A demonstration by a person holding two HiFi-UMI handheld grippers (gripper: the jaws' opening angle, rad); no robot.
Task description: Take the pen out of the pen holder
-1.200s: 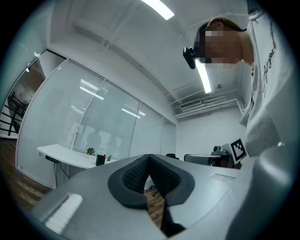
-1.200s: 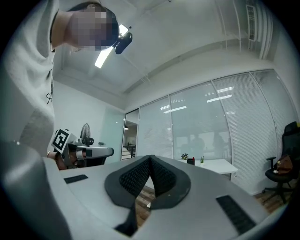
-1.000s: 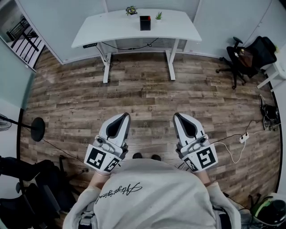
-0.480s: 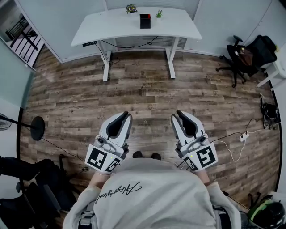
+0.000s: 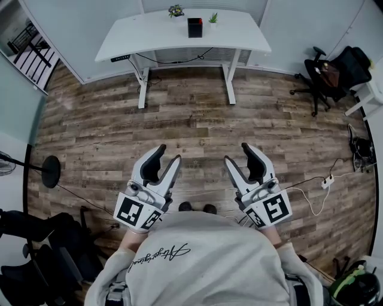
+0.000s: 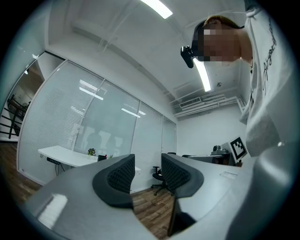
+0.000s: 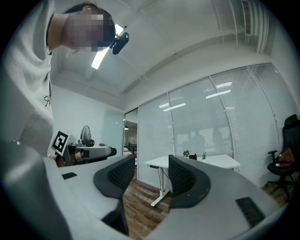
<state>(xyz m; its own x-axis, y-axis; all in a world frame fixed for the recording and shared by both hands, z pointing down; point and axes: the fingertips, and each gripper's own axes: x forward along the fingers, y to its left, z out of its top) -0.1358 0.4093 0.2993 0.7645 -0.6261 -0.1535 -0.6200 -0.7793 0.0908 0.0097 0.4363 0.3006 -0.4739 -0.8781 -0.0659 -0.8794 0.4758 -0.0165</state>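
A black pen holder (image 5: 194, 27) stands on the white desk (image 5: 143, 37) across the room, far from both grippers. The pen itself is too small to make out. My left gripper (image 5: 169, 155) and right gripper (image 5: 237, 153) are held side by side in front of my chest, above the wooden floor. Both have just been opening and stand open with nothing between their pads. In the left gripper view the jaws (image 6: 147, 171) are parted and the holder (image 6: 101, 157) peeks past the left jaw. The right gripper (image 7: 151, 176) points towards the desk, with the holder (image 7: 192, 157) in sight.
Two small plants (image 5: 176, 11) (image 5: 212, 20) flank the holder on the desk. A black office chair (image 5: 326, 75) stands at the right. A round stand base (image 5: 49, 172) sits at the left, and a power strip with cable (image 5: 326, 183) lies at the right.
Both grippers' jaws have gone from shut to open, the right one starting first. Neither hand has shifted.
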